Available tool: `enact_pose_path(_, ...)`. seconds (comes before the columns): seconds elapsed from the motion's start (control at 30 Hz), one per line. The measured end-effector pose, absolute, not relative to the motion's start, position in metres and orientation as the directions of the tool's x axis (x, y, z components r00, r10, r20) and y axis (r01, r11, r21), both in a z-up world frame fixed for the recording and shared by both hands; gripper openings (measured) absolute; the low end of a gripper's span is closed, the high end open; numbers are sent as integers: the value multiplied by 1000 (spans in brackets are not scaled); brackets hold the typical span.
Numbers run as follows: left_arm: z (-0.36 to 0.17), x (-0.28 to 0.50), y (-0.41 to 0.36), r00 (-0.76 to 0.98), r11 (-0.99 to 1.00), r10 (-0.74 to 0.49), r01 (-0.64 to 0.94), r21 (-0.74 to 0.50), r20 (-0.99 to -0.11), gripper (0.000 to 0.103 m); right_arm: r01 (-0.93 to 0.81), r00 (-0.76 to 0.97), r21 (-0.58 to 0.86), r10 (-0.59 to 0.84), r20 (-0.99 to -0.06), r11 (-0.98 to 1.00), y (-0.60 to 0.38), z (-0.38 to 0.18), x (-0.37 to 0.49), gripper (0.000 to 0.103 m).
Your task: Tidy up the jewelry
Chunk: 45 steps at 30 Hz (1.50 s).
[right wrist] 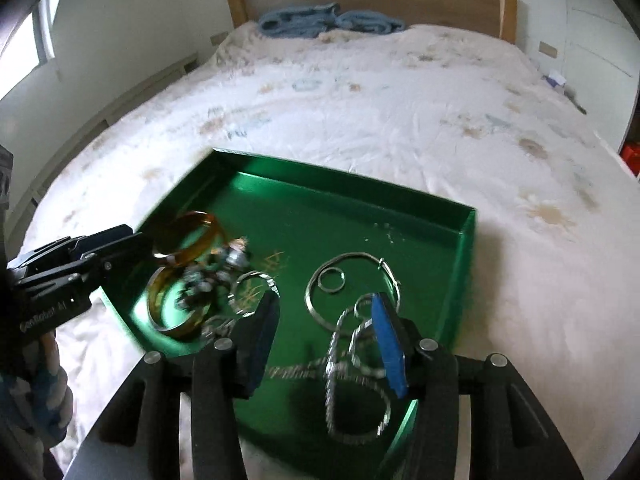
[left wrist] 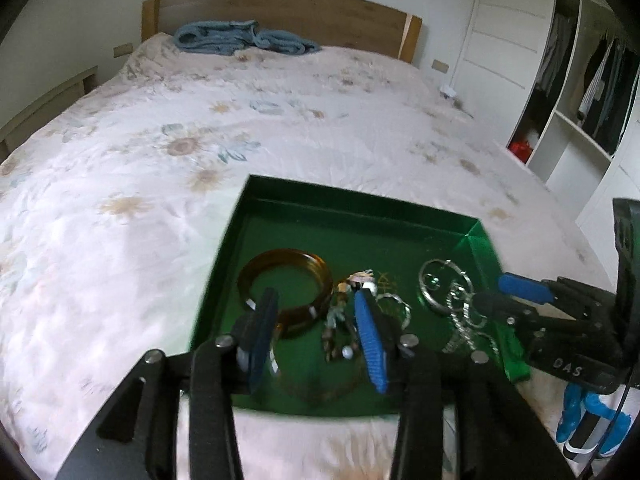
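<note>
A shallow green tray (left wrist: 360, 216) is lying on the bed (left wrist: 160, 160), near its foot edge, and it is holding all the jewelry. An amber bangle (left wrist: 286, 292) is resting in the tray's left part. In the right wrist view it is blurred and doubled, so I cannot tell whether it is one bangle or two. Just beside it, toward the middle, a small beaded charm piece (left wrist: 340, 320) is lying in a heap. A cluster of silver hoops (right wrist: 352, 292) and twisted silver rings is filling the right part.

The left tool (left wrist: 316, 324) is hovering over the bangle and beads with its fingers apart, gripping nothing. The right tool (right wrist: 324, 328) is hanging over the silver hoops, also open and pressing on nothing. A folded blue towel (left wrist: 244, 38) is sitting by the wooden headboard (left wrist: 280, 8).
</note>
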State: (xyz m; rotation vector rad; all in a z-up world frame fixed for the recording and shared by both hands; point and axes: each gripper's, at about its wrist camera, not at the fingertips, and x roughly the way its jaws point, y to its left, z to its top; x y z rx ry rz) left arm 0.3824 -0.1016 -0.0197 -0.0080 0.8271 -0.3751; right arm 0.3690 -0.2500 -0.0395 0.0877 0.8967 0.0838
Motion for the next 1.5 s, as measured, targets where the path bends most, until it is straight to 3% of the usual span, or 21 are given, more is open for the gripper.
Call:
enact_pose_path(0.4, 29, 266, -76, 716, 942, -306, 324, -89, -628, 42, -96, 721, 60, 111, -684, 994, -210, 28, 244, 55)
enact_pose_path(0.87, 50, 132, -52, 804, 963, -192, 264, 49, -562, 45, -81, 811, 11, 72, -581, 997, -180, 57, 114, 56)
enact_pose_path(0.9, 50, 123, -51, 811, 963, -189, 263, 56, -554, 45, -74, 821, 8, 66, -567, 997, -178, 59, 106, 61)
enact_pose_path(0.93, 51, 116, -51, 817, 964, -186, 260, 60, -546, 45, -69, 827, 7, 61, -559, 998, -177, 60, 100, 72)
enact_pose_path(1.0, 54, 102, -50, 831, 966, -175, 248, 70, -528, 45, -53, 846, 0, 45, -531, 999, -175, 62, 87, 79)
enact_pose_path(1.2, 61, 66, -52, 858, 973, -162, 221, 66, -487, 51, -48, 865, -35, 24, -501, 998, -170, 60, 55, 80)
enact_pose_path(1.5, 68, 27, -58, 881, 977, -155, 205, 65, -446, 56, -14, 880, -32, -3, -474, 999, -179, 52, 17, 99)
